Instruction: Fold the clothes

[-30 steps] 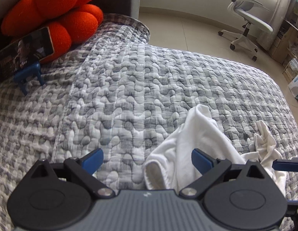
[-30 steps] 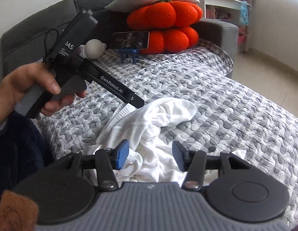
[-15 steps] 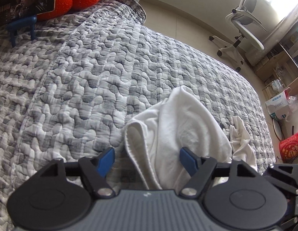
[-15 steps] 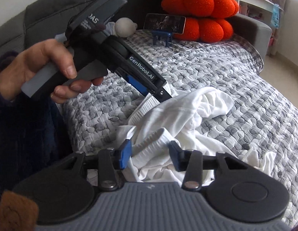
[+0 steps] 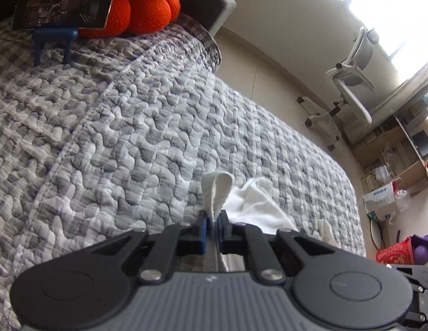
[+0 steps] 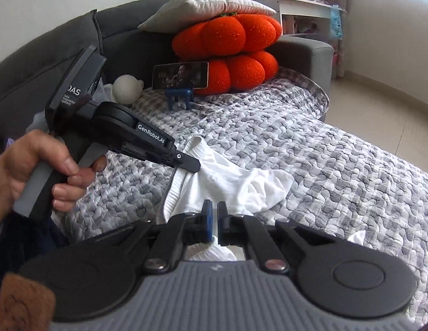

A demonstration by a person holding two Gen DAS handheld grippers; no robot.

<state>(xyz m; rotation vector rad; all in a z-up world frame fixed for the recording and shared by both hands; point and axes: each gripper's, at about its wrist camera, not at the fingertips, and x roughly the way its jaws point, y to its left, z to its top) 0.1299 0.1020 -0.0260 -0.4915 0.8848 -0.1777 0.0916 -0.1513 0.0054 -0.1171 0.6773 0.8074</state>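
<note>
1. White garment [image 6: 227,184] lies crumpled on the grey quilted bedspread [image 5: 131,138], near its front edge.
2. Left hand-held gripper [image 5: 212,227]: jaws have just been closing; blue pads now pinch the garment's ribbed hem [image 5: 216,190], which stands up in a loop past the fingertips.
3. Right hand-held gripper [image 6: 214,222]: jaws have just been closing, now pressed together on a fold of the white cloth.
4. Right wrist view: person's left hand [image 6: 34,171] grips the left tool's handle.
5. Background: orange cushions [image 6: 236,55], phone [image 6: 181,75] on blue stand [image 6: 179,98].
</note>
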